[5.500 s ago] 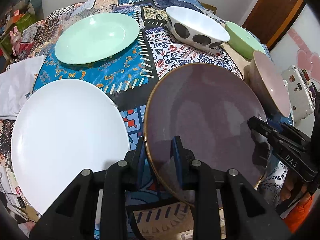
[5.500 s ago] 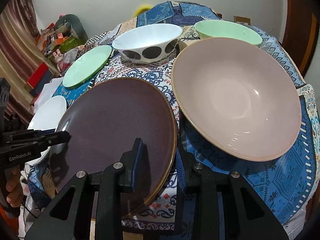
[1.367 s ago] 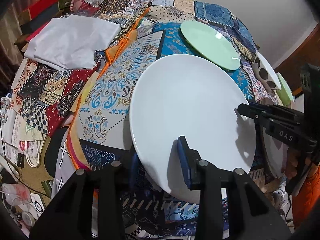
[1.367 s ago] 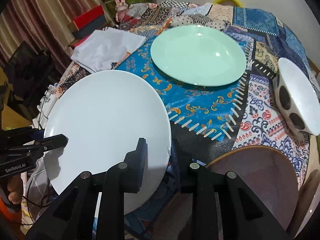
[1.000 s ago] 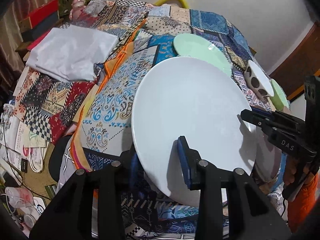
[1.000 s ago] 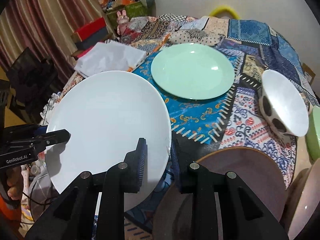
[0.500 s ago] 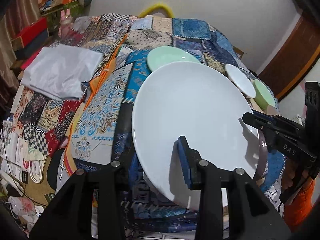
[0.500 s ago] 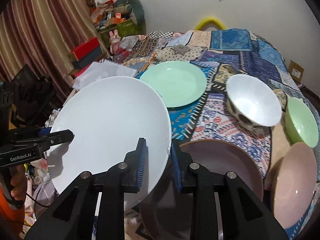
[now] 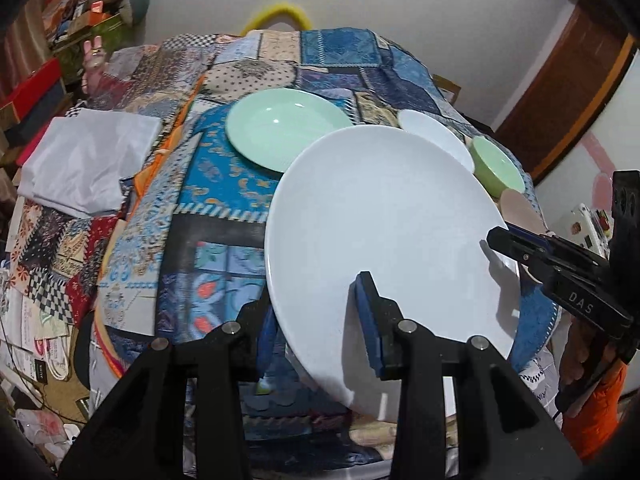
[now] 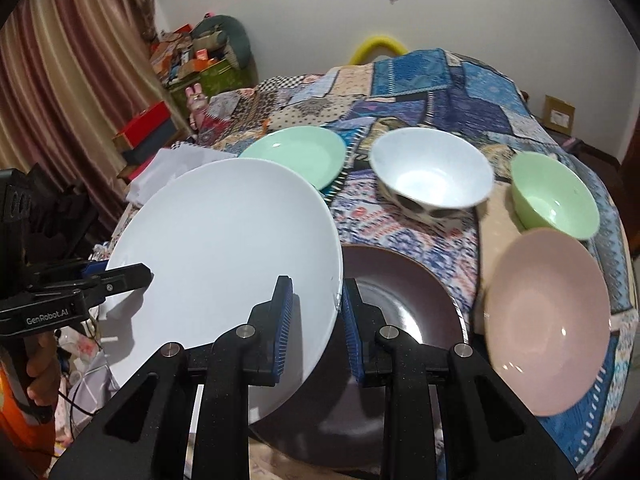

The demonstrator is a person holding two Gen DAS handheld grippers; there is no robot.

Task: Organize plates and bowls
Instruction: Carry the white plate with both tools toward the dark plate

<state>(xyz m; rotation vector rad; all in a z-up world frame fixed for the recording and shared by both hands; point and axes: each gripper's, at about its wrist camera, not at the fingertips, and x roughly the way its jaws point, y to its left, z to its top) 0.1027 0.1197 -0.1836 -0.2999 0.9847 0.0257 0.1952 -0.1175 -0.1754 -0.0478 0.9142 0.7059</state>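
Note:
Both grippers hold a large white plate (image 9: 384, 216) in the air above the table, one on each side of its rim. My left gripper (image 9: 316, 312) is shut on its near edge. My right gripper (image 10: 314, 312) is shut on the opposite edge of the white plate (image 10: 228, 248); it also shows in the left wrist view (image 9: 516, 252). A dark brown plate (image 10: 400, 292) lies on the table just below and right of the white plate. A mint green plate (image 10: 298, 152), a white spotted bowl (image 10: 432, 172), a green bowl (image 10: 556, 196) and a pink bowl (image 10: 548, 316) rest on the patchwork cloth.
A folded white cloth (image 9: 88, 160) lies at the table's left edge. Boxes and clutter (image 10: 192, 60) stand by the curtain on the left. A brown door (image 9: 568, 92) is at the right. The floor at the lower left holds papers and bags (image 9: 28, 344).
The white plate has been lifted off the table and carried right, and now hangs partly over the dark brown plate. Both grippers kept their grip on it.

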